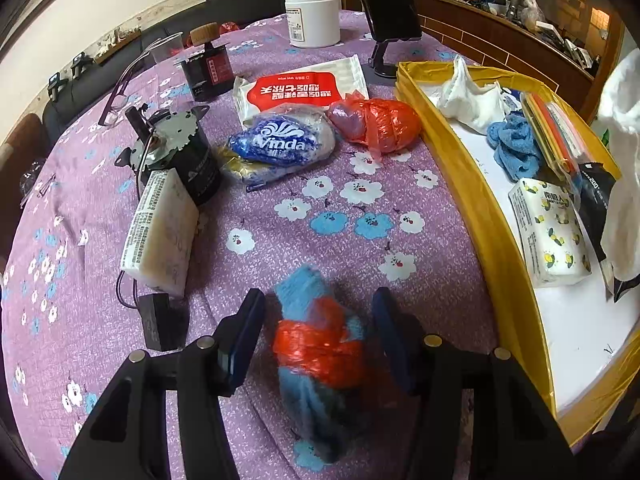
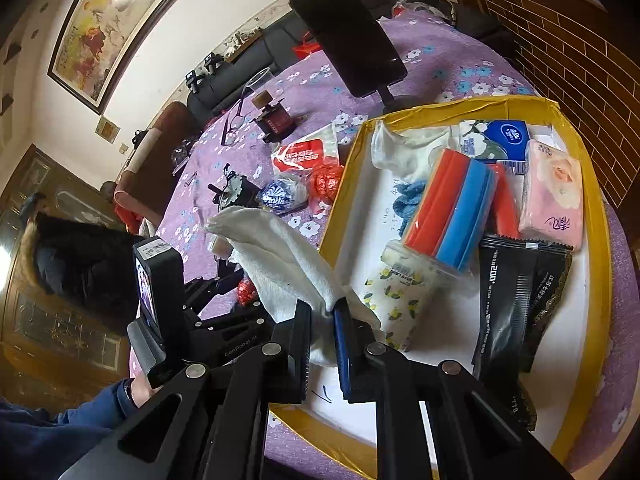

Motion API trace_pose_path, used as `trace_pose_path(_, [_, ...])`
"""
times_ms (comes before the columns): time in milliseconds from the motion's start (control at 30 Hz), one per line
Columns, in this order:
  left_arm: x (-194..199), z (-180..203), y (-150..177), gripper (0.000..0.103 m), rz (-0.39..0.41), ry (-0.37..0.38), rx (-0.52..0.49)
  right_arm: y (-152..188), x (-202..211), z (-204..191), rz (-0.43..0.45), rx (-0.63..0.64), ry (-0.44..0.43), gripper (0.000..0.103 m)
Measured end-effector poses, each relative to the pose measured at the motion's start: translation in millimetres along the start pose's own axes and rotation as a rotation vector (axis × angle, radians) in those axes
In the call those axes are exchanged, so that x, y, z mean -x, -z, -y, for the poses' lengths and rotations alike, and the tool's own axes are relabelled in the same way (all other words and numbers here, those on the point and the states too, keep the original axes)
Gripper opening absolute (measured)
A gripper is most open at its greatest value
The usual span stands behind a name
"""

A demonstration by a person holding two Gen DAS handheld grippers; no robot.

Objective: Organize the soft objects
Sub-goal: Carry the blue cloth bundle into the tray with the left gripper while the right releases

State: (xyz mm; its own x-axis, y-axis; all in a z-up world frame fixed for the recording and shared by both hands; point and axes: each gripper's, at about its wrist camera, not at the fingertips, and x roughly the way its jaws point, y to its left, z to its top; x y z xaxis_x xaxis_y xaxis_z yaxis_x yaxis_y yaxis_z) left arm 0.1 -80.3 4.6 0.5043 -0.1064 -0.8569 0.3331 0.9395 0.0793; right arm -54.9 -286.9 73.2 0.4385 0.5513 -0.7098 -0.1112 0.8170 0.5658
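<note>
The left gripper [image 1: 318,336] stands spread around a blue cloth tied with red plastic [image 1: 320,352] near the table's [image 1: 280,208] front edge, while the right gripper [image 2: 323,340] pinches a white towel [image 2: 288,256] over the yellow box's [image 2: 596,264] near corner.

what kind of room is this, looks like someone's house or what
Most likely a home living or dining room: a round table under a purple floral tablecloth, a dark sofa along the wall, and a large framed painting above it.
</note>
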Motion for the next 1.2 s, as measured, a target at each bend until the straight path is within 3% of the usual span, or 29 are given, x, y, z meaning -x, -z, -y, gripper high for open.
trace_pose_path(200, [-1.6, -4.9, 0.1, 0.058, 0.005, 0.020, 0.026, 0.2, 0.4, 1.2, 0.002, -0.005, 0.006, 0.013])
trace_pose_path(233, [-1.3, -4.3, 0.5, 0.053, 0.011, 0.023, 0.024, 0.5, 0.4, 0.7, 0.001, -0.004, 0.007, 0.013])
trace_pose_path(267, [-0.6, -3.8, 1.0, 0.038, 0.017, 0.036, 0.023, 0.8, 0.5, 0.3, 0.002, -0.003, 0.008, 0.013])
trace_pose_path(300, [1.0, -2.2, 1.4, 0.032, 0.022, 0.040, 0.018, 0.9, 0.8, -0.1, 0.003, -0.002, 0.009, 0.013])
trace_pose_path(467, [5.4, -0.1, 1.7, 0.031, 0.023, 0.027, 0.018, 1.5, 2.0, -0.8, 0.009, -0.005, 0.013, 0.013])
trace_pose_path(833, [47.2, 10.3, -13.4, 0.031, 0.146, -0.047, -0.017, 4.2, 4.2, 0.3, 0.015, -0.017, 0.010, 0.013])
trace_pose_path(1200, [64.7, 58.4, -23.8, 0.032, 0.193, -0.035, -0.164, 10.6, 11.7, 11.7, 0.026, -0.055, 0.015, 0.013])
